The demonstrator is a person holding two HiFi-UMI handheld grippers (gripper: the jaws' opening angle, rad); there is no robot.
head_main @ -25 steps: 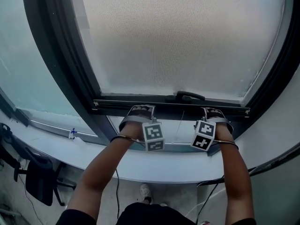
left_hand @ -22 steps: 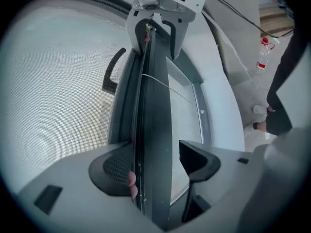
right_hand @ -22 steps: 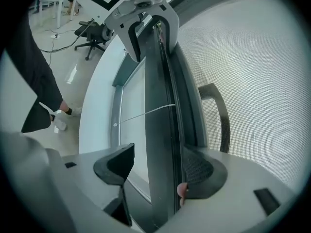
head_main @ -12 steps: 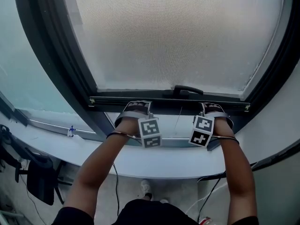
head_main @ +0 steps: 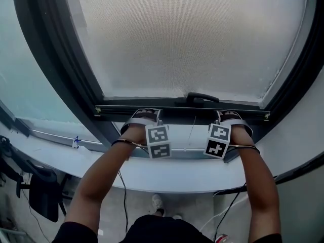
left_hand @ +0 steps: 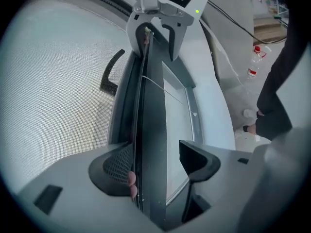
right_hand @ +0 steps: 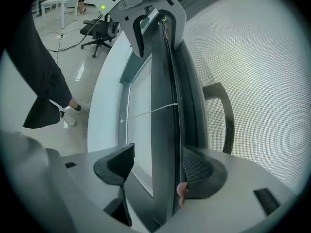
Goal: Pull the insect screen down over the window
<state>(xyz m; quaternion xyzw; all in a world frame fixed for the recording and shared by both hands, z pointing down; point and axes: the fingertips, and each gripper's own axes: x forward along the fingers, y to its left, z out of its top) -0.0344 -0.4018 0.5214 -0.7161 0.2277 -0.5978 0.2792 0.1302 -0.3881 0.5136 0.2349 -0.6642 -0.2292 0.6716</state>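
Observation:
The insect screen [head_main: 192,39] covers most of the window, its mesh pale grey. Its dark bottom bar [head_main: 182,110] with a curved handle [head_main: 202,97] hangs a short way above the lower window frame. My left gripper [head_main: 144,116] and right gripper [head_main: 228,116] both straddle this bar, either side of the handle. In the left gripper view the bar [left_hand: 150,130] runs between the jaws of the left gripper [left_hand: 155,161]; the mesh-side pad touches it, the other stands apart. The right gripper [right_hand: 155,166] holds the bar [right_hand: 165,120] the same way. A thin cord [head_main: 192,130] hangs below the bar.
A white curved sill [head_main: 167,173] runs under the window. A fixed glass pane [head_main: 25,75] lies to the left behind the dark frame [head_main: 66,70]. A black office chair [head_main: 40,194] and cables sit on the floor below. A bottle [left_hand: 252,67] stands on the floor.
Both grippers have stayed on the bar. The bar and the hands have shifted only slightly in the head view, with the gap above the lower frame a touch smaller.

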